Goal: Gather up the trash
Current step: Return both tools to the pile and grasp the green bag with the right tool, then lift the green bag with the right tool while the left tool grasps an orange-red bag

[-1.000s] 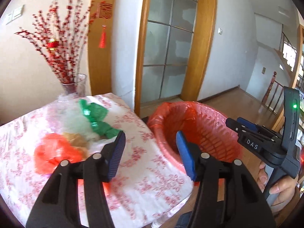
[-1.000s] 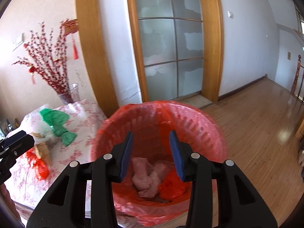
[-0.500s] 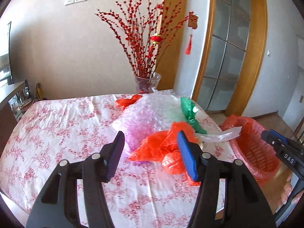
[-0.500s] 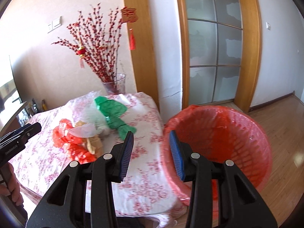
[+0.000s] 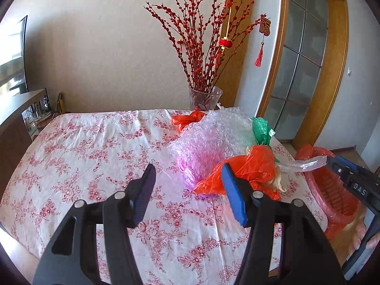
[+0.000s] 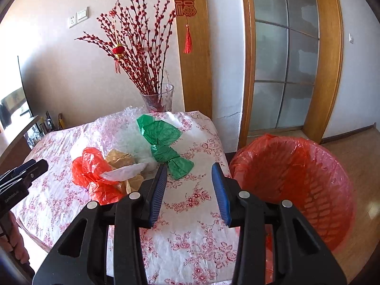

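At frame centre of the left view, orange bag lies on tabletop | both hand-held grippers, left and right, gape empty | you straddle a bunched fold, then close | bin waits right.

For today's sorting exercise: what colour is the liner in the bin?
Red, see-through plastic liner over the bin; clearest in the right wrist view.

Crumpled orange bag, green bag, bubble wrap heaped on table; red-lined basket beside.
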A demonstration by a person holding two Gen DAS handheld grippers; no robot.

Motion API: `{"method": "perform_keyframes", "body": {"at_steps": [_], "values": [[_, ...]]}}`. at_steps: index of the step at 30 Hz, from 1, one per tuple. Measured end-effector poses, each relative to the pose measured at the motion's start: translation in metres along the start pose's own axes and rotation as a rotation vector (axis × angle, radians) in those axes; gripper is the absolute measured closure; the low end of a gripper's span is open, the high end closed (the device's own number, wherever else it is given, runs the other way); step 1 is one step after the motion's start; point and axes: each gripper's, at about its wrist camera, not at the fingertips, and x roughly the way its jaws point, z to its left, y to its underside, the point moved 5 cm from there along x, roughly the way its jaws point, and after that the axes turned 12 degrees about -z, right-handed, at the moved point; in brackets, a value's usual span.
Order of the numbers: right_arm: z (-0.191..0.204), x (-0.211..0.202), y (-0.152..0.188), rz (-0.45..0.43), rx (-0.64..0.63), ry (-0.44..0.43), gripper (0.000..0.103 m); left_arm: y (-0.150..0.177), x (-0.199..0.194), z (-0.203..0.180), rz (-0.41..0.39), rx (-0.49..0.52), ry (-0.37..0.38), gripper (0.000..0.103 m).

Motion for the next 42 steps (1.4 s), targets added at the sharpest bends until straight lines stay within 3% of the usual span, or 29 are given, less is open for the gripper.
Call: {"method": "perform_keyframes", "body": {"at_steps": [4, 10, 19, 24, 33, 42], "values": [[0.003, 0.045, 0.001, 0.066, 0.046, -0.045, 0.063, 0.002, 0.000, 0.001, 0.000, -0.002, -0.001, 0.046], [0.034, 0.098, 0.002, 0.123, -0.022, -0.096, 0.063, 0.007, 0.006, 0.005, 0.012, -0.008, 0.001, 0.046], [0.047, 0.134, 0.018, 0.194, -0.074, -0.090, 0.063, 0.014, 0.016, 0.004, 0.040, -0.010, 0.021, 0.046], [0.041, 0.130, 0.017, 0.194, -0.056, -0.091, 0.074, 0.019, 0.018, -0.005, 0.054, -0.004, 0.045, 0.046], [0.014, 0.100, 0.018, 0.158, -0.011, -0.060, 0.076, 0.026, 0.019, -0.029, 0.076, 0.018, 0.099, 0.046], [-0.018, 0.065, 0.032, 0.140, 0.030, -0.018, 0.076, 0.046, 0.036, -0.058, 0.155, -0.019, 0.156, 0.046]]}}
